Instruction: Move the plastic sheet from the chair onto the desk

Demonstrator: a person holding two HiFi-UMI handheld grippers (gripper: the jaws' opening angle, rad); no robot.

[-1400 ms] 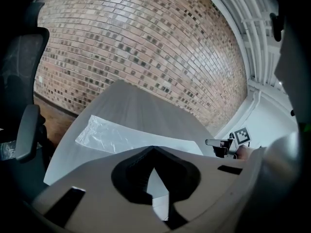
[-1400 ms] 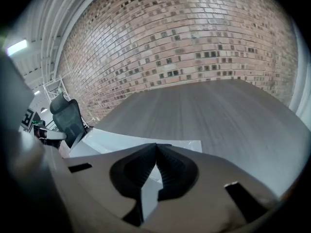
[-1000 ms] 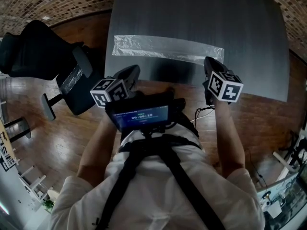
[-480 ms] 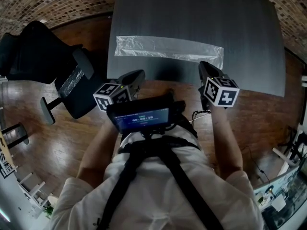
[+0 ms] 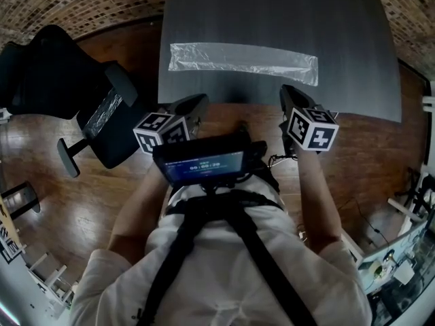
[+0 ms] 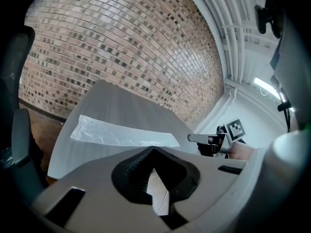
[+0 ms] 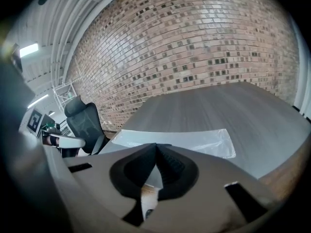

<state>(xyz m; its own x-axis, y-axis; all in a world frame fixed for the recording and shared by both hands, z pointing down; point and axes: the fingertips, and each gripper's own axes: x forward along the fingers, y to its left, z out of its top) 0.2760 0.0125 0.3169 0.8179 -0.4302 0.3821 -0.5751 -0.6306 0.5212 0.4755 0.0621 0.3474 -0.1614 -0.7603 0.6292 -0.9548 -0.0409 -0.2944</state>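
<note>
Desk with plastic sheet flat

Dark grey desk, flat wood-grain top, ahead of the fingertips of left gripper and right gripper. On it, clear plastic sheet, spread flat as a long strip parallel to the near edge, beyond both sets of fingertips and touching neither. Wooden floor beneath and behind the fingers; on it, left of the left fingers, black chair.
</note>
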